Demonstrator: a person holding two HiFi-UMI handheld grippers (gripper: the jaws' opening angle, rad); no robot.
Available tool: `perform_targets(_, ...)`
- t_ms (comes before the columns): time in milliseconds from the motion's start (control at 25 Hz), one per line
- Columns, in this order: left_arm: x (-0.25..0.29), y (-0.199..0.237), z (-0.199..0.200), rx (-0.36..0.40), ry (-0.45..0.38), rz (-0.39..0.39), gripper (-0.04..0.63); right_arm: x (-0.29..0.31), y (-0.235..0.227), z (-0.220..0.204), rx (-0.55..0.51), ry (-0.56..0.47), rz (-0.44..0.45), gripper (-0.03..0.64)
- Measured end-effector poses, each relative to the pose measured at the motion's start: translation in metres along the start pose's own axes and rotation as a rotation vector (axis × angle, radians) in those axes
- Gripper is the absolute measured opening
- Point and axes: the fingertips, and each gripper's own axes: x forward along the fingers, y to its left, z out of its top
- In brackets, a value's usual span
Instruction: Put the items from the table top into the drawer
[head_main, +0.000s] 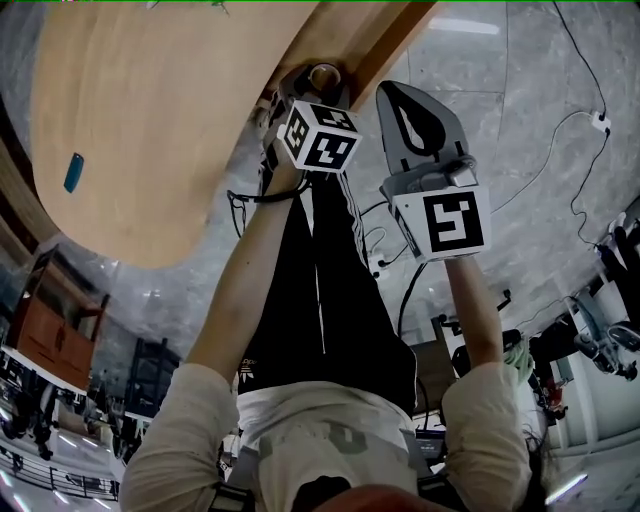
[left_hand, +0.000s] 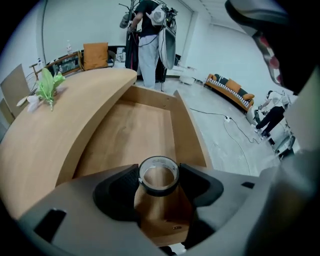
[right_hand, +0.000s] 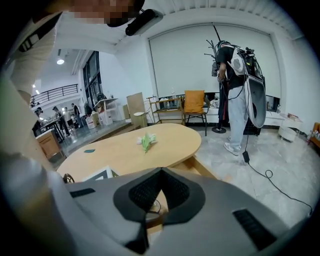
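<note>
Tape roll (left_hand: 158, 176) in left fingers (left_hand: 117, 192), near drawer's (left_hand: 135, 135) front edge.

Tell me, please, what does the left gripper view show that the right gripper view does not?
Only the left gripper view shows the tape roll, clamped between the jaws of the left gripper in front of the open drawer, and a sofa across the room. Only the right gripper view shows the right gripper, its jaws closed on nothing, and a small teal item on the table top. Both show the table top, the green item lying on it, and a standing person.
</note>
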Motion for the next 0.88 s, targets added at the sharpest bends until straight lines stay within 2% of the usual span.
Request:
perform_targets(200,-0.004,0.011,-0.006,-0.08,0.032,0.001,0.265,0.006,0.019,0.012,-0.007,-0.009,0.031,0.005)
perform_targets(600,-0.011,0.009,0.0,-0.094,0.02,-0.006,0.267,0.003,0.015,0.022,-0.016,-0.013,0.049,0.005)
perform_targets(720,-0.025,0.011,0.011,-0.093,-0.02,-0.008,0.267,0.006,0.02,0.026,-0.024,-0.011,0.058,0.005)
perform_targets(880,-0.058,0.013,0.043,-0.143,-0.134,-0.023,0.265,0.008,0.025,0.038,-0.04,-0.018,0.06,0.005)
